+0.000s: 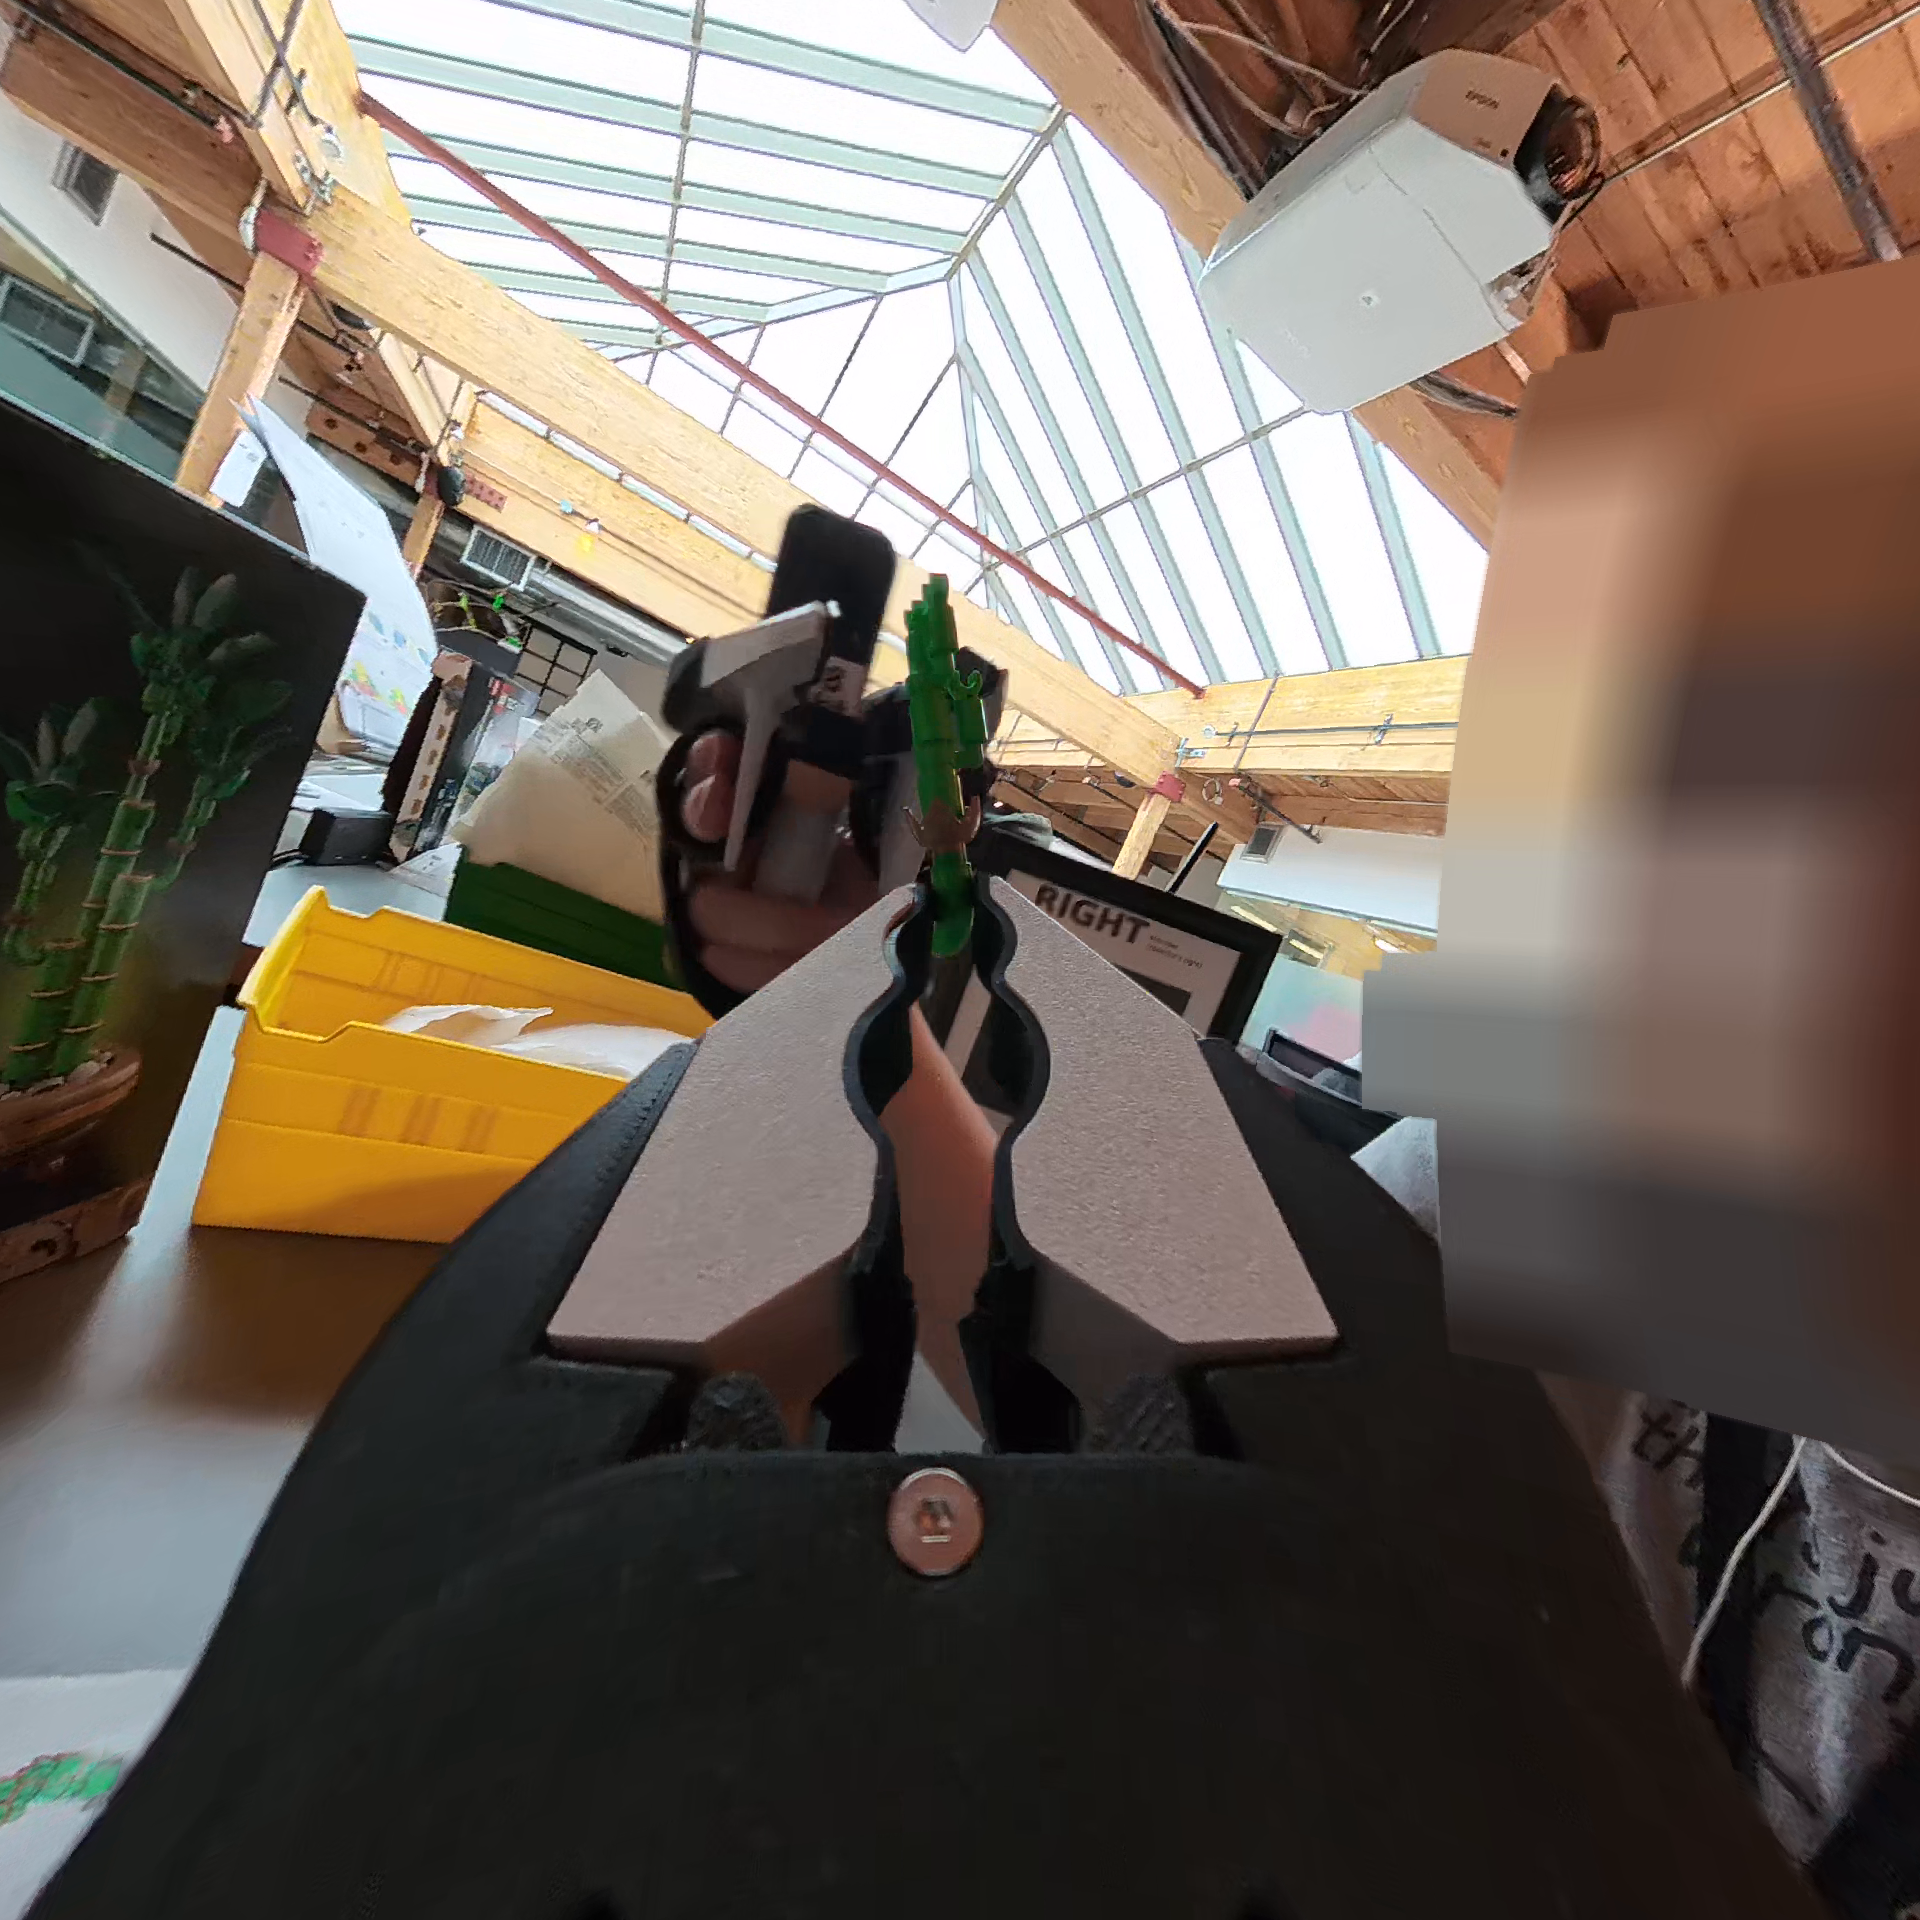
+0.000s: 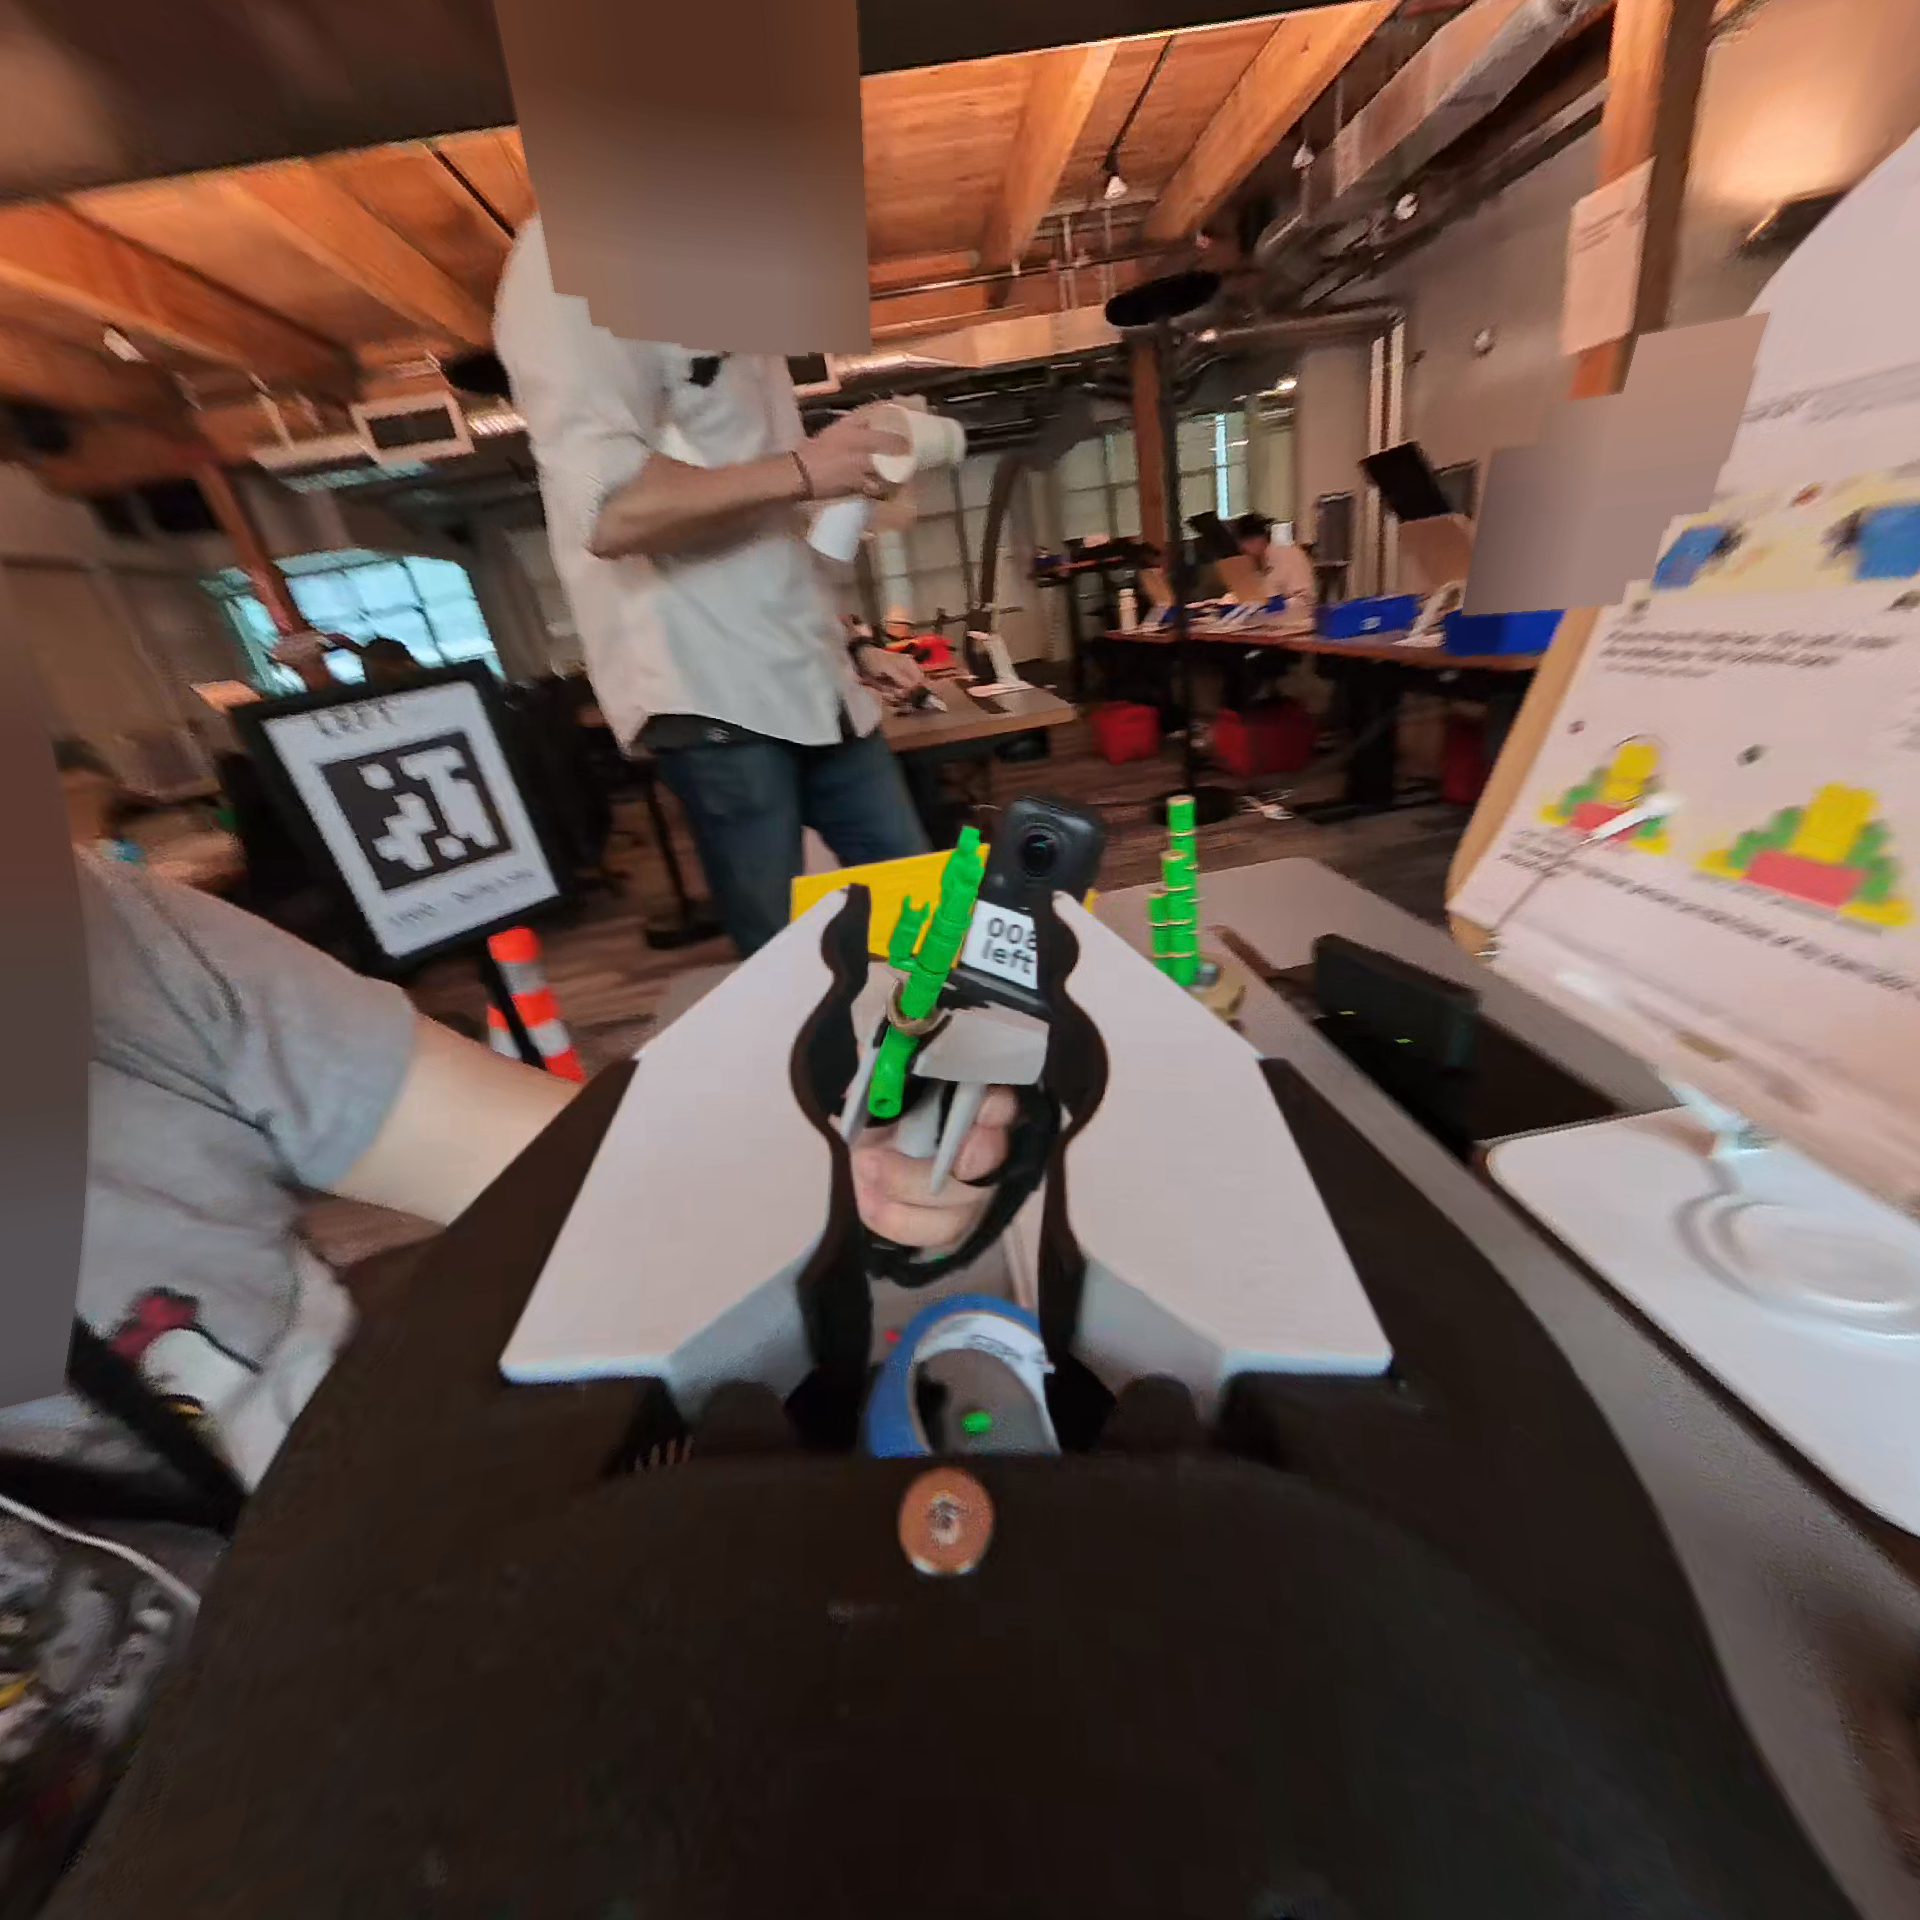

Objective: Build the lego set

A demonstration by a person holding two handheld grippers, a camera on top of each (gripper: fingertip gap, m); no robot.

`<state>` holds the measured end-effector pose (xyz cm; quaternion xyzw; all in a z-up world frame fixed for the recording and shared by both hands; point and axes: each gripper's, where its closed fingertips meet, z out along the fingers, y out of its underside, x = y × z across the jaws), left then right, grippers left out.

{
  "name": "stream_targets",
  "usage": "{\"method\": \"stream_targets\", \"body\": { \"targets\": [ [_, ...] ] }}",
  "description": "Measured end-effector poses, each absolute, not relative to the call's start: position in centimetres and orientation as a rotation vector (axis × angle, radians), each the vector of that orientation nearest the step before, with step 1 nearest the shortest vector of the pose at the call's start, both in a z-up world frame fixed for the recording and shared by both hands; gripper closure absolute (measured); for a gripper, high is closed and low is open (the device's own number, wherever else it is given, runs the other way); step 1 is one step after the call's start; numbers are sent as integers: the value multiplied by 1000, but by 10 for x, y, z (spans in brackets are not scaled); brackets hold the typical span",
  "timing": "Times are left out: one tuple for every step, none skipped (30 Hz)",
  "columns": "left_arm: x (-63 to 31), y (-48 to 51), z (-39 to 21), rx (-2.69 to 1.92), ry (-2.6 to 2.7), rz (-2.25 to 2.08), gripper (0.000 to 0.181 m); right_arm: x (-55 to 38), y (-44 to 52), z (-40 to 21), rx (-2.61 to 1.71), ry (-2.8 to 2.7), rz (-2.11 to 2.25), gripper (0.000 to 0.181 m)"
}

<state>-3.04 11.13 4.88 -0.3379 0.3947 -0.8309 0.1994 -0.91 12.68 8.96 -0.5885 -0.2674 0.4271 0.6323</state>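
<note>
My left gripper [image 1: 951, 902] points upward and is shut on the lower end of a thin green bamboo stalk [image 1: 940, 707] made of lego, with a brown ring piece near its base. The stalk stands up from the fingertips. My right gripper [image 2: 956, 914] is open, and the same stalk [image 2: 925, 977] shows in the gap between its fingers without touching them. The two grippers face each other at close range. The right gripper [image 1: 769, 717] also shows in the left wrist view just behind and left of the stalk. A second, thicker green stalk [image 2: 1176, 894] stands on a tan base on the table.
A yellow bin [image 1: 416, 1091] and the set's box with a bamboo picture [image 1: 125, 831] stand to the left. Printed sheets on a board [image 2: 1714, 779], a black device [image 2: 1392, 1008] and a blue tape roll [image 2: 956, 1382] are near. A person [image 2: 727, 623] stands beyond the table.
</note>
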Motion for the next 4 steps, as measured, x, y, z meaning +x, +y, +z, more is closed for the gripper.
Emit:
{"method": "stream_targets", "body": {
  "targets": [
    [-33, 111, 52, -927, 1093, -2349, 176, -11, 127, 90, -1342, -593, 1053, 152],
    [-35, 111, 55, -912, 1083, -2375, 176, -12, 126, 92, -1322, -581, 1126, 151],
    [-37, 111, 57, -900, 1075, -2397, 177, -13, 124, 95, -1285, -579, 1194, 151],
    [-39, 110, 59, -884, 1071, -2420, 177, -14, 124, 97, -1252, -575, 1246, 152]
  ]
}}
